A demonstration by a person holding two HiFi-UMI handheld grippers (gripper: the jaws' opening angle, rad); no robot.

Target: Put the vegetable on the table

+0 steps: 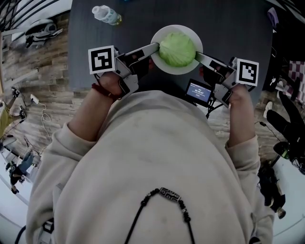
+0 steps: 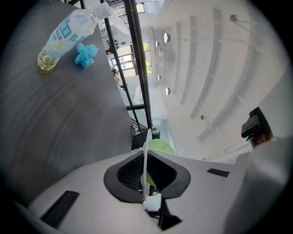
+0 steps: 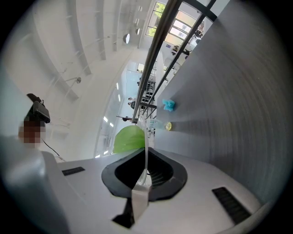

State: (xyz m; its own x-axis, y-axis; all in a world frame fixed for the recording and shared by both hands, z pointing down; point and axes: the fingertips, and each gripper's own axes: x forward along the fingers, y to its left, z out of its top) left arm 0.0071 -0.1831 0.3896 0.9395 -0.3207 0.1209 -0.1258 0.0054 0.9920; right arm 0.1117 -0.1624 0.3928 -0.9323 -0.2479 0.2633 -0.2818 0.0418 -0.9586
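Grey table (image 1: 228, 28) occupied the far part of the head view, with wood floor (image 1: 43, 81) to its left. A clear bottle (image 1: 106, 15) lay on its side at the far left of the table, and a small blue wad (image 2: 85, 54) lay just beside it. A white plate (image 1: 167, 67) sat level over the near middle of the table; contact with the tabletop could not be confirmed. A pale green cabbage (image 1: 177, 48) rested on the centre of the plate and covered most of it. The left gripper (image 1: 153, 47) was clamped on the left rim of the plate, jaws narrow, with the thin rim edge pinched between the pads. The right gripper (image 1: 199, 56) was clamped in the same way on the right rim. Both grippers pointed inward toward the cabbage from opposite sides. A small screen (image 1: 198, 90) was mounted near the right gripper.
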